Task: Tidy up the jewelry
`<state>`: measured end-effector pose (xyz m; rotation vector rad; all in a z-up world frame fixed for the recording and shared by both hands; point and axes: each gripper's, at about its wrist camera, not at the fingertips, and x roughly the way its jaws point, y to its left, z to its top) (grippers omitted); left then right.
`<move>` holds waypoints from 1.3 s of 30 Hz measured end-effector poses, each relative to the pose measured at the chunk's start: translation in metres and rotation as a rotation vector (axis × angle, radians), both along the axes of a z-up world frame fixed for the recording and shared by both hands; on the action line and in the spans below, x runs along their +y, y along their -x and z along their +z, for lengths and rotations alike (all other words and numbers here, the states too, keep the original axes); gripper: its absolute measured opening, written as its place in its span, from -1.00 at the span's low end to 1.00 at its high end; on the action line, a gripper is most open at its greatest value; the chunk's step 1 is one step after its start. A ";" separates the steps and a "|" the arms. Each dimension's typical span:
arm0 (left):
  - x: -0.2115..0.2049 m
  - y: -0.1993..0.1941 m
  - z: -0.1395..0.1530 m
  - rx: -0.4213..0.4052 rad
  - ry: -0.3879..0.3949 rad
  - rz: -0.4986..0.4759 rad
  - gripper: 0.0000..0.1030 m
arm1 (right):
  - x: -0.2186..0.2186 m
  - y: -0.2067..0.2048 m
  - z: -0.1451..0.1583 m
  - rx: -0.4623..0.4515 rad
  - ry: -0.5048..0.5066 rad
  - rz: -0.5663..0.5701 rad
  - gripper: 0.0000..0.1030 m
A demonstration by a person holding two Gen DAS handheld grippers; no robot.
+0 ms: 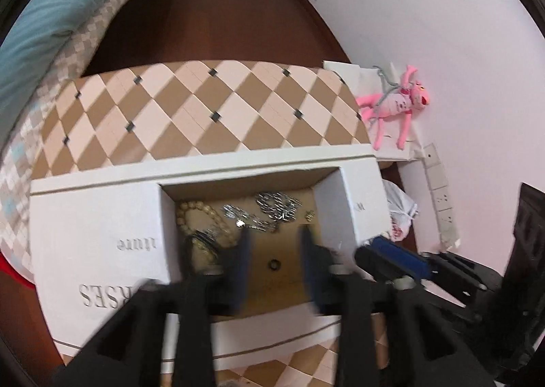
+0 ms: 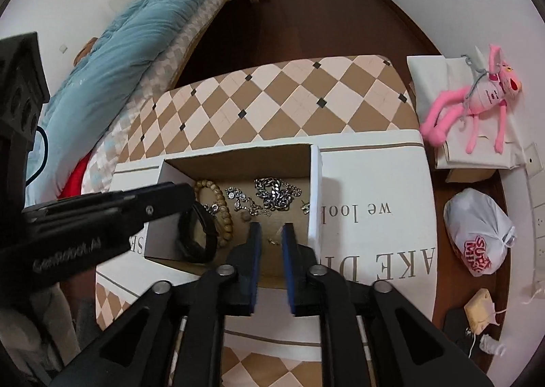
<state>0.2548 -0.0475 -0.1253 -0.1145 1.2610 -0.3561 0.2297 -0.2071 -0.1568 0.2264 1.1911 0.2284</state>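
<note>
A white cardboard box [image 1: 95, 227] with open flaps holds the jewelry: a wooden bead bracelet [image 1: 197, 213], a silver chain [image 1: 277, 204], a black band [image 2: 199, 233], small earrings [image 2: 305, 208] and a small ring [image 1: 274, 265]. My left gripper [image 1: 274, 233] is open, its fingers reaching into the box with the ring lying between them. My right gripper [image 2: 270, 228] is open with a narrow gap, over the near side of the box [image 2: 374, 182] above a small ring [image 2: 272, 241]. Neither holds anything.
The box sits on a table with a diamond-patterned cloth [image 1: 204, 107]. A bed with a teal quilt [image 2: 129, 46] is at the left. A pink plush toy [image 2: 477, 101] and a plastic bag [image 2: 477, 233] lie at the right by the wall.
</note>
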 end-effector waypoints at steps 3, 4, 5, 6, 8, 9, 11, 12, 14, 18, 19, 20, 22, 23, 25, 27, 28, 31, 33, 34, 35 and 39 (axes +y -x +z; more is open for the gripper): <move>0.008 0.000 0.006 -0.032 -0.018 0.025 0.19 | -0.005 0.003 0.005 -0.009 0.007 -0.012 -0.48; 0.011 0.001 0.007 -0.038 -0.023 0.031 0.20 | -0.007 0.004 0.007 -0.010 0.004 -0.013 -0.48; 0.015 0.002 0.009 -0.049 -0.046 0.042 0.20 | -0.009 0.005 0.008 -0.009 0.001 -0.019 -0.47; 0.017 0.005 0.010 -0.061 -0.062 0.048 0.21 | -0.010 0.006 0.009 -0.007 0.003 -0.024 -0.45; 0.022 0.009 0.011 -0.083 -0.094 0.063 0.53 | -0.012 0.008 0.011 -0.012 0.029 -0.034 -0.38; 0.025 0.012 0.011 -0.092 -0.116 0.072 0.65 | -0.014 0.010 0.012 -0.014 0.047 -0.041 -0.27; 0.030 0.018 0.009 -0.107 -0.153 0.089 0.82 | -0.015 0.012 0.014 -0.015 0.060 -0.050 -0.08; 0.032 0.020 0.008 -0.111 -0.171 0.098 0.82 | -0.016 0.013 0.014 -0.013 0.079 -0.055 0.07; 0.037 0.026 0.002 -0.116 -0.212 0.122 1.00 | -0.014 0.014 0.013 -0.011 0.111 -0.055 0.32; 0.045 0.038 -0.012 -0.107 -0.251 0.149 1.00 | -0.007 0.014 0.002 0.014 0.229 -0.048 1.00; 0.045 0.041 -0.015 -0.106 -0.259 0.154 1.00 | -0.005 0.013 -0.002 0.028 0.252 -0.047 1.00; 0.046 0.043 -0.018 -0.104 -0.269 0.157 1.00 | -0.004 0.013 -0.005 0.040 0.263 -0.045 1.00; 0.046 0.048 -0.022 -0.097 -0.280 0.163 1.00 | -0.004 0.014 -0.013 0.061 0.271 -0.045 1.00; 0.046 0.050 -0.023 -0.097 -0.284 0.162 1.00 | -0.003 0.015 -0.015 0.068 0.273 -0.044 1.00; 0.047 0.052 -0.023 -0.099 -0.292 0.166 1.00 | -0.001 0.016 -0.018 0.070 0.287 -0.043 1.00; 0.048 0.054 -0.022 -0.096 -0.286 0.174 1.00 | 0.000 0.017 -0.019 0.075 0.290 -0.043 1.00; 0.049 0.056 -0.020 -0.098 -0.282 0.179 1.00 | 0.000 0.018 -0.018 0.075 0.289 -0.046 1.00; 0.050 0.063 -0.011 -0.108 -0.275 0.185 1.00 | -0.001 0.021 -0.010 0.061 0.277 -0.060 1.00; 0.050 0.069 -0.001 -0.128 -0.275 0.191 1.00 | -0.002 0.025 0.001 0.042 0.272 -0.072 1.00; 0.051 0.073 0.005 -0.140 -0.275 0.195 1.00 | -0.001 0.027 0.007 0.032 0.273 -0.078 1.00; 0.052 0.077 0.012 -0.153 -0.282 0.203 1.00 | -0.002 0.030 0.013 0.020 0.275 -0.086 1.00; 0.056 0.094 0.038 -0.198 -0.291 0.226 1.00 | -0.001 0.043 0.038 -0.022 0.269 -0.102 1.00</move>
